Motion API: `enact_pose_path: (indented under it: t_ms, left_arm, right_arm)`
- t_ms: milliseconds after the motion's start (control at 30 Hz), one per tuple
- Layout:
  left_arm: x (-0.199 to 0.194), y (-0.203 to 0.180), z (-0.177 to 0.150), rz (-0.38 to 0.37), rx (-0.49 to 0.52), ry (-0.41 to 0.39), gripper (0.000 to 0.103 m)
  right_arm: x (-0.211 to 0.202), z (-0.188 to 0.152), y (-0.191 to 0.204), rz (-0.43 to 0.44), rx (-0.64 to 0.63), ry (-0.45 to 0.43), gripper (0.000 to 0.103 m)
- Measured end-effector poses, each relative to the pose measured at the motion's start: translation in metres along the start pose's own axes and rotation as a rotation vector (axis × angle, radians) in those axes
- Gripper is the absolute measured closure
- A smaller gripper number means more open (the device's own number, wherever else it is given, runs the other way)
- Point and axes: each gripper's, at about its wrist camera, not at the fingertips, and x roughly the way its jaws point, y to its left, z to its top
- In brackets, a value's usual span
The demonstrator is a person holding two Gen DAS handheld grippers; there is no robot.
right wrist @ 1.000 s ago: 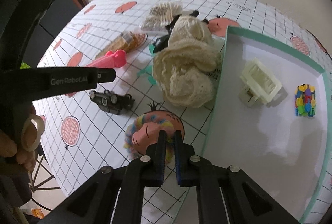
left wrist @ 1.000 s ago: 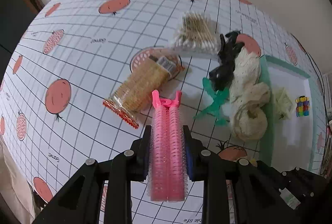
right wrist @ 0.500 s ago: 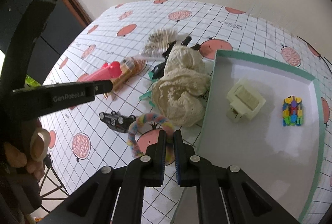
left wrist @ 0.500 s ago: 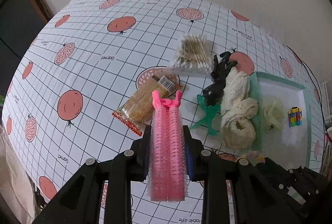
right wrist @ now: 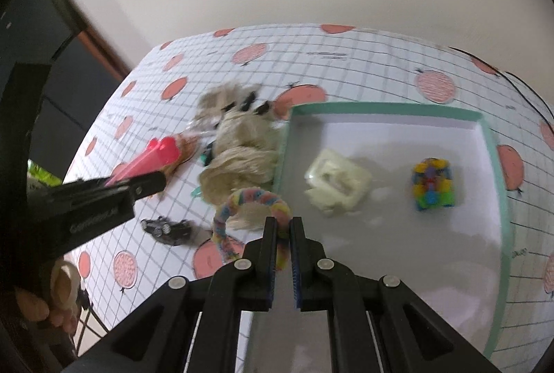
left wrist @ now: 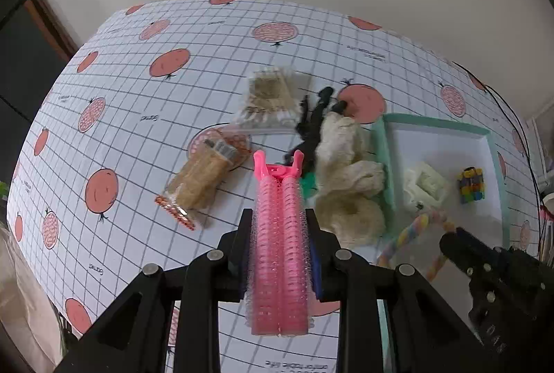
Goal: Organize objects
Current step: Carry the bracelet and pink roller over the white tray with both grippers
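Note:
My left gripper (left wrist: 279, 227) is shut on a pink hair roller clip (left wrist: 279, 234), held in the air above the table. My right gripper (right wrist: 283, 231) is shut on a pastel rainbow hair tie (right wrist: 242, 200), which hangs lifted beside the near left corner of the green-rimmed tray (right wrist: 381, 105). The same hair tie (left wrist: 415, 231) shows at the right of the left wrist view. Inside the tray lie a cream claw clip (right wrist: 337, 182) and a multicoloured clip (right wrist: 432, 188).
On the fruit-print tablecloth (left wrist: 138, 96) lie a cream scrunchie (left wrist: 349, 186), a black clip (left wrist: 311, 124), a green clip (left wrist: 308, 181), a cotton swab pack (left wrist: 271, 101), a snack packet (left wrist: 200, 181) and a black toy car (right wrist: 166, 227). A hand (right wrist: 45, 303) holds the left gripper.
The right gripper has lifted the rainbow hair tie off the table and carried it toward the tray. The left gripper, still clamping the pink roller, rose and pulled back.

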Motion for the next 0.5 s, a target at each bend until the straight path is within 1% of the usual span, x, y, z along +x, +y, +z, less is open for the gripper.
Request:
enact_pose_path:
  t_ms: [267, 300, 500]
  left_arm:
    - [-0.003, -0.034, -0.001, -0.017, 0.065, -0.003, 0.075]
    - [-0.003, -0.039, -0.001, -0.028, 0.099, -0.004, 0.075]
    - [-0.005, -0.064, -0.004, -0.034, 0.136, -0.003, 0.075]
  right_arm:
    - [-0.008, 0.0, -0.043, -0.02, 0.098, -0.016, 0.095]
    - [-0.008, 0.0, -0.047, -0.022, 0.106, -0.018, 0.095]
    - [-0.014, -0.001, -0.066, -0.035, 0.147, -0.03, 0.095]
